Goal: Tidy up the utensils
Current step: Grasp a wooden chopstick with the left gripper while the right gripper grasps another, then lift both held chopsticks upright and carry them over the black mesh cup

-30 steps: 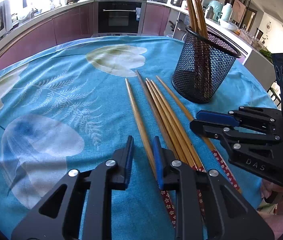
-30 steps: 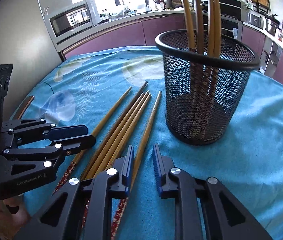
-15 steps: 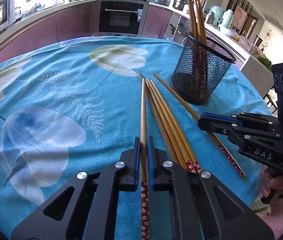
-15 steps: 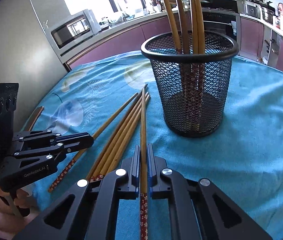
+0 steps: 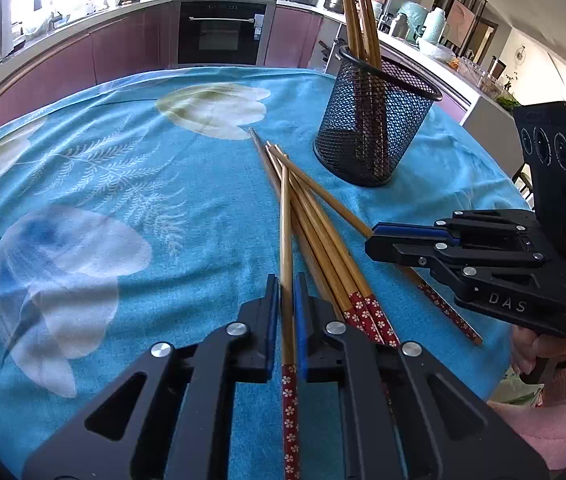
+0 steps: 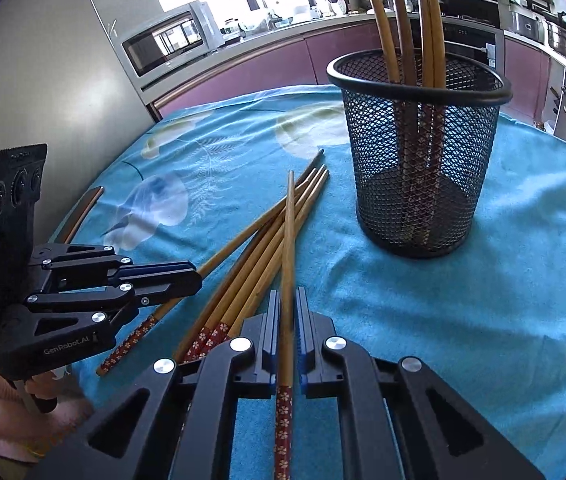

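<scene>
Several bamboo chopsticks with red flowered ends (image 5: pixel 323 232) (image 6: pixel 251 256) lie in a loose bundle on the blue cloth. My left gripper (image 5: pixel 287 292) is shut on one chopstick (image 5: pixel 285 240), lifted over the bundle. My right gripper (image 6: pixel 287 308) is shut on another chopstick (image 6: pixel 289 232), also raised over the bundle. A black mesh holder (image 5: pixel 371 120) (image 6: pixel 419 148) stands upright beyond the bundle with several chopsticks in it. Each gripper shows in the other's view, the right one (image 5: pixel 379 240) and the left one (image 6: pixel 191 276).
The round table wears a blue flowered cloth (image 5: pixel 103 200) (image 6: pixel 483 300). Kitchen counters, an oven (image 5: pixel 223 32) and a microwave (image 6: pixel 171 40) stand behind. The table edge drops off close behind both grippers.
Both grippers went from open to shut, each on one chopstick, and have lifted and pulled back a little. The held chopsticks now cross over the bundle.
</scene>
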